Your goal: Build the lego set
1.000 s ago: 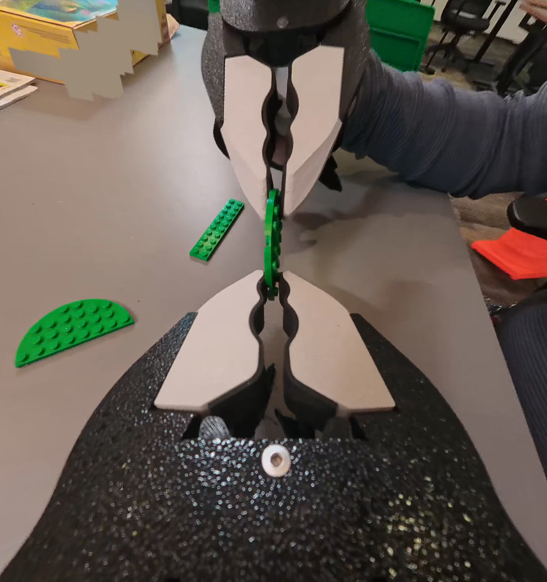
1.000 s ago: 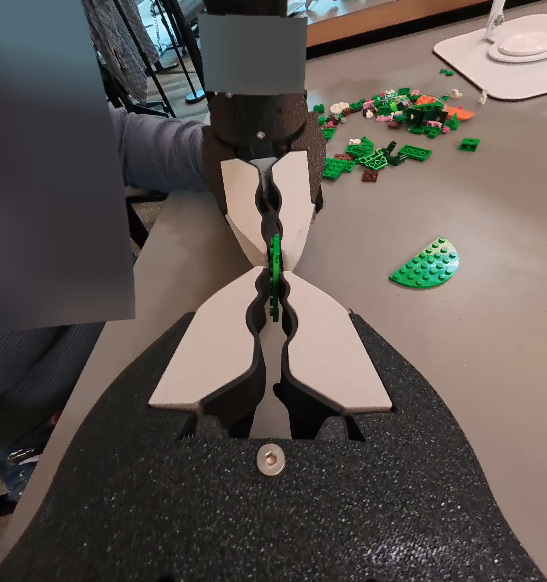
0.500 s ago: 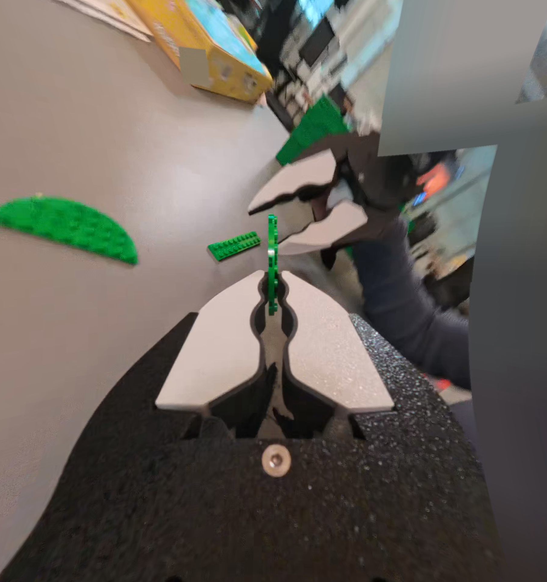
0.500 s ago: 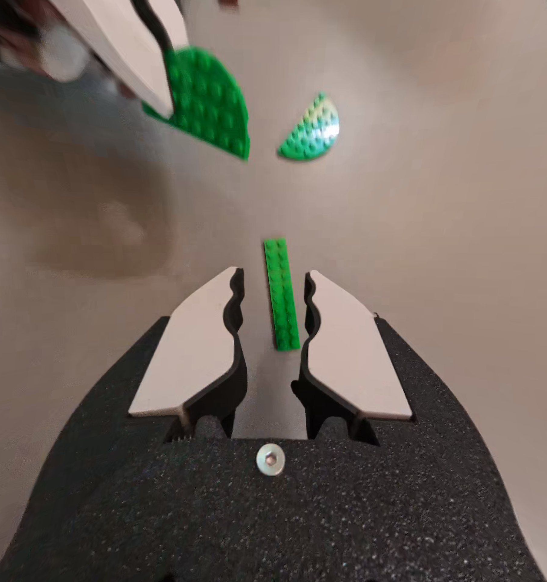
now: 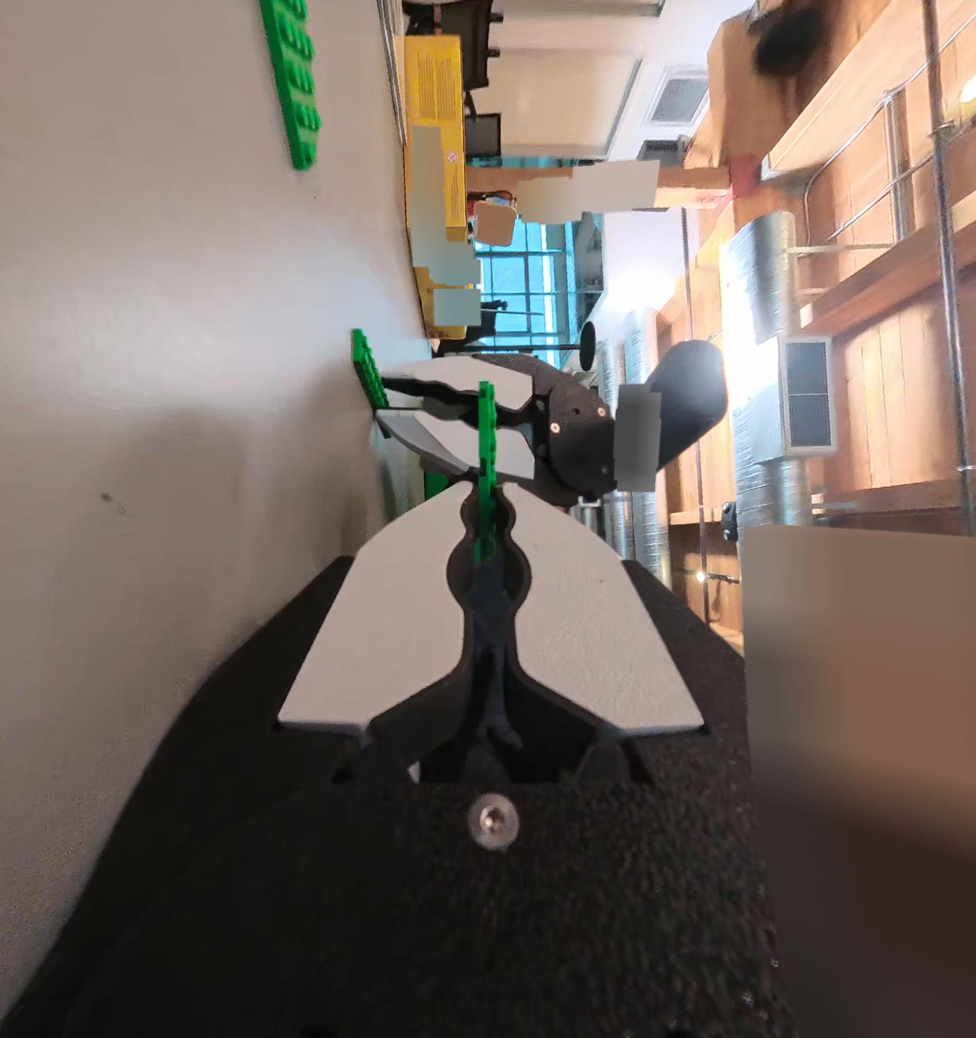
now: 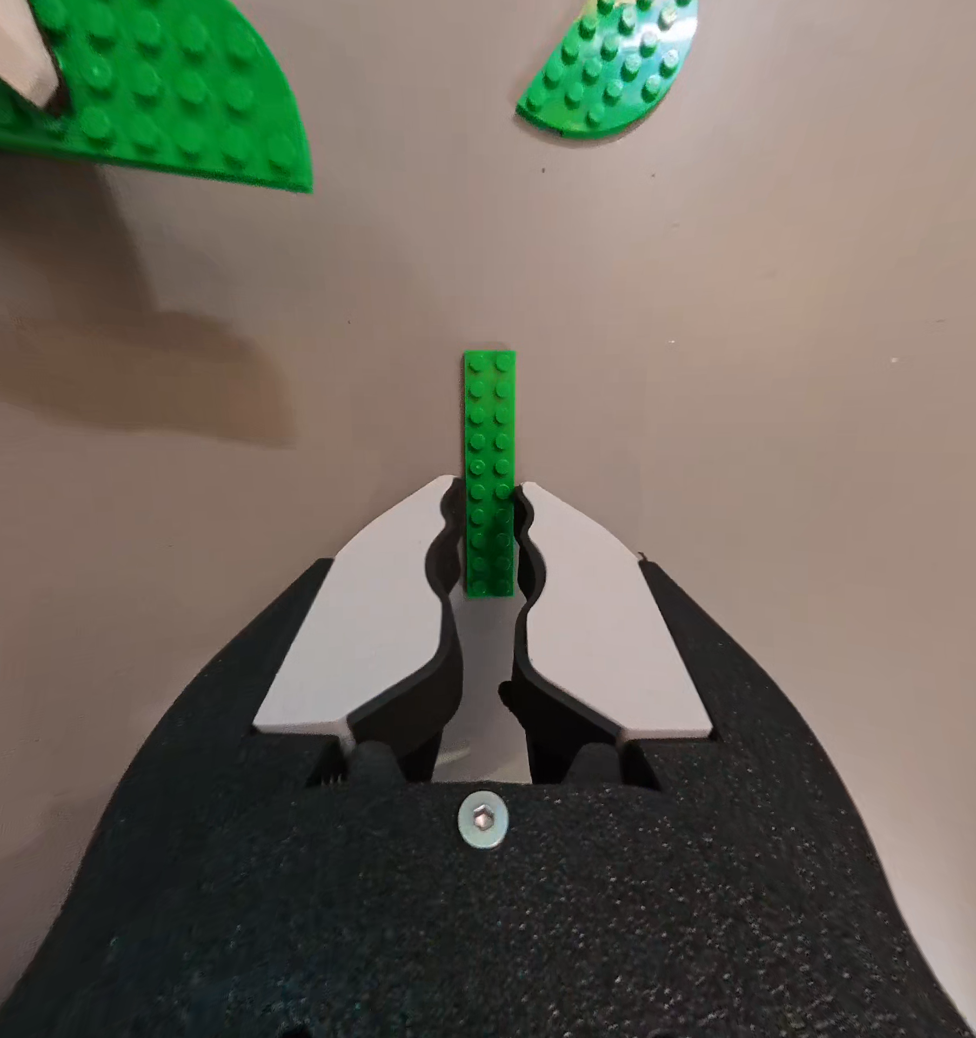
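My left gripper (image 5: 484, 487) is shut on a green half-round plate (image 5: 486, 427), seen edge-on and held above the grey table (image 5: 137, 337). In the right wrist view that plate (image 6: 165, 101) hangs at the top left with a left finger (image 6: 14, 56) on it. My right gripper (image 6: 488, 488) points down at the table, its fingertips pressed against both long sides of a long green plate (image 6: 490, 438) that lies flat. In the left wrist view the right gripper (image 5: 378, 401) stands on that plate (image 5: 369, 368).
A second green half-round plate (image 6: 609, 73) lies on the table beyond the long plate; it also shows in the left wrist view (image 5: 295, 84). A yellow box (image 5: 435, 140) stands at the table's far edge. Across from one pair of fingers to the other is roughly 12 centimeters.
My right gripper has let go of the half-round plate, swung down over the long plate and closed its jaws onto it. My left gripper has rolled sideways with the half-round plate.
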Available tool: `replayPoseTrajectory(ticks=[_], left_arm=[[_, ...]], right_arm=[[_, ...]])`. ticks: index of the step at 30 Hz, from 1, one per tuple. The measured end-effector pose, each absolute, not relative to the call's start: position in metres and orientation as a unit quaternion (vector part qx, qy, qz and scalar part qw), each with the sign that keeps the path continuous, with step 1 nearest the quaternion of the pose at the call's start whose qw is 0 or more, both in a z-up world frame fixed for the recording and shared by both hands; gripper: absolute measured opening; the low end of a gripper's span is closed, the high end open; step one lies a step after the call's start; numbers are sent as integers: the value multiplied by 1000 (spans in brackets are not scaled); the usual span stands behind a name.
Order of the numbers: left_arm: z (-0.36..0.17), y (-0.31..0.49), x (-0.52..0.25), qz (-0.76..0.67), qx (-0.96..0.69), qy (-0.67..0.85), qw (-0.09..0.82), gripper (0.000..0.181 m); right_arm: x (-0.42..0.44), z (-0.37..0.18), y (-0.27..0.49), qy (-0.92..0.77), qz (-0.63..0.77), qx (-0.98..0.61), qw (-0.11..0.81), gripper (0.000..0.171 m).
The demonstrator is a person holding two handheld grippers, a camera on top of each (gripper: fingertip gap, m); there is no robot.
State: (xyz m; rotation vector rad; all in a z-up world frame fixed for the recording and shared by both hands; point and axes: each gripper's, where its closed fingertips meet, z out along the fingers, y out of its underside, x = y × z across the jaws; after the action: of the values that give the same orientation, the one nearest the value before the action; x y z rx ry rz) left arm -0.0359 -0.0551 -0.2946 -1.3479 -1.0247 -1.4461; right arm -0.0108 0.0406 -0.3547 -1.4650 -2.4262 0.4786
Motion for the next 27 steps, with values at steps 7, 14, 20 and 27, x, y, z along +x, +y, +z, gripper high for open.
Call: replayPoseTrajectory(ticks=[7,14,20,27], left_arm=[[-294,-46,-28,-545,-535,-416,493,4],[-294,-37,-24,-540,-524,-431,498,4],[-295,-36,-25,-537,-521,-441,496,4],[-296,-34,-25,-535,-519,-444,497,4]], right_arm=[[-9,-314,28,-802,231,-512,202,15],[-11,-286,-14,-823,253,-476,180,15],[-13,-292,-19,-847,202,-473,138,15],[-16,-296,-16,-859,142,-476,123,15]])
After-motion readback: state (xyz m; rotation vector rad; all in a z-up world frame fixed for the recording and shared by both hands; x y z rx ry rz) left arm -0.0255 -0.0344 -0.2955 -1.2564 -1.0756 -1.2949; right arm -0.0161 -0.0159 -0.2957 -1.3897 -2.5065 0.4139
